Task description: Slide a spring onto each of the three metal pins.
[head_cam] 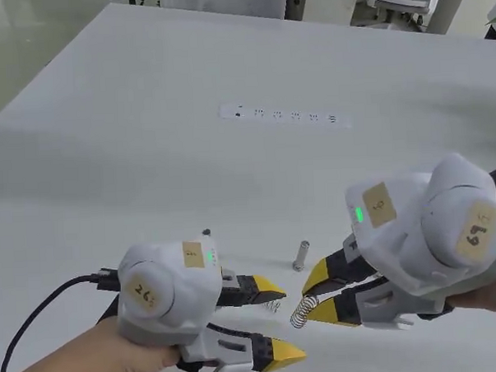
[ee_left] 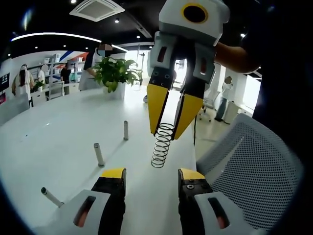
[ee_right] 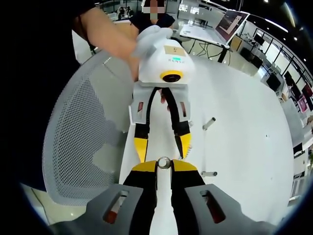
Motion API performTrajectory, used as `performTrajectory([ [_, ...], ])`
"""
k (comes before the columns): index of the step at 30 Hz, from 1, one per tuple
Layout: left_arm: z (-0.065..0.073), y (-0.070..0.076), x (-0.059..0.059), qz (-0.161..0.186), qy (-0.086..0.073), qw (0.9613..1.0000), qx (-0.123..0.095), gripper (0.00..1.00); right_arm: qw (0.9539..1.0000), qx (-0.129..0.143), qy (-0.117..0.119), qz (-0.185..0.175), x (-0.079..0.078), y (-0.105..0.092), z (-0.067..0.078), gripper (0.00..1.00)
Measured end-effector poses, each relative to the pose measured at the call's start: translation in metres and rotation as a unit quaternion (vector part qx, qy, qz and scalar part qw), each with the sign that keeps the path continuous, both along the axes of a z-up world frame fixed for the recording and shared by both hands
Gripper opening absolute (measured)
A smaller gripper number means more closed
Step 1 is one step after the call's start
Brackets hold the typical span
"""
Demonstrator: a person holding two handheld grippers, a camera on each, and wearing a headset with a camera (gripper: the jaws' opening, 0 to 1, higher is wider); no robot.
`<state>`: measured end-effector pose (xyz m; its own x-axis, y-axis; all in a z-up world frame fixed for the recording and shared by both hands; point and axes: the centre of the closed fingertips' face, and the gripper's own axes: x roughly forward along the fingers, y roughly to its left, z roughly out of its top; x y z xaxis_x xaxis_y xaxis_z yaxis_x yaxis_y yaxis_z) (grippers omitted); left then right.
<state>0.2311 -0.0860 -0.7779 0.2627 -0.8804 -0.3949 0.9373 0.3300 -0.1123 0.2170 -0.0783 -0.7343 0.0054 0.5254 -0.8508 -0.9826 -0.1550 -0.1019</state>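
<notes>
My right gripper (head_cam: 307,304) is shut on one end of a small wire spring (head_cam: 300,310), which hangs free from its yellow tips above the white table (head_cam: 148,157). In the left gripper view that spring (ee_left: 162,142) dangles just past my own jaws. My left gripper (head_cam: 282,320) faces it, open and holding nothing. Three short metal pins stand on the table with no springs on them: one far (ee_left: 125,130), one middle (ee_left: 99,154), one near and leaning (ee_left: 51,197). In the head view a pin (head_cam: 301,254) stands just behind the two grippers. The right gripper view shows the spring (ee_right: 164,162) end-on between my shut jaws.
A white power strip (head_cam: 282,115) lies farther back on the table. A grey mesh chair (ee_left: 244,161) stands beside the table edge. A potted plant (ee_left: 115,72) and several people are far off in the room.
</notes>
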Motion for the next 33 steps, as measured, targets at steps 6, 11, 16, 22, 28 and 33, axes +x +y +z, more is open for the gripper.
performTrajectory([
  [6,0.0,0.011,0.003,0.014,-0.004,0.9998,0.009,0.46,1.0,-0.001,-0.004,-0.007,0.003,-0.005,0.0,0.07],
  [11,-0.003,0.021,0.006,0.028,-0.004,0.9994,0.02,0.52,0.9999,0.001,-0.004,-0.01,0.003,-0.007,0.0,0.07],
  [16,0.0,0.034,0.011,0.051,-0.006,0.9985,0.021,0.61,0.9999,-0.005,-0.008,-0.013,0.006,-0.011,-0.002,0.07],
  [22,0.0,0.05,0.015,0.072,-0.005,0.9969,0.031,0.66,0.9997,0.003,-0.004,-0.022,0.008,-0.012,0.0,0.07],
  [28,0.002,0.063,0.02,0.1,-0.002,0.9947,0.025,0.75,0.9997,0.001,-0.006,-0.023,0.009,-0.012,-0.001,0.07],
  [33,-0.005,0.08,0.024,0.133,0.011,0.9906,0.031,0.86,0.9993,0.014,0.004,-0.034,0.01,-0.014,0.002,0.07],
])
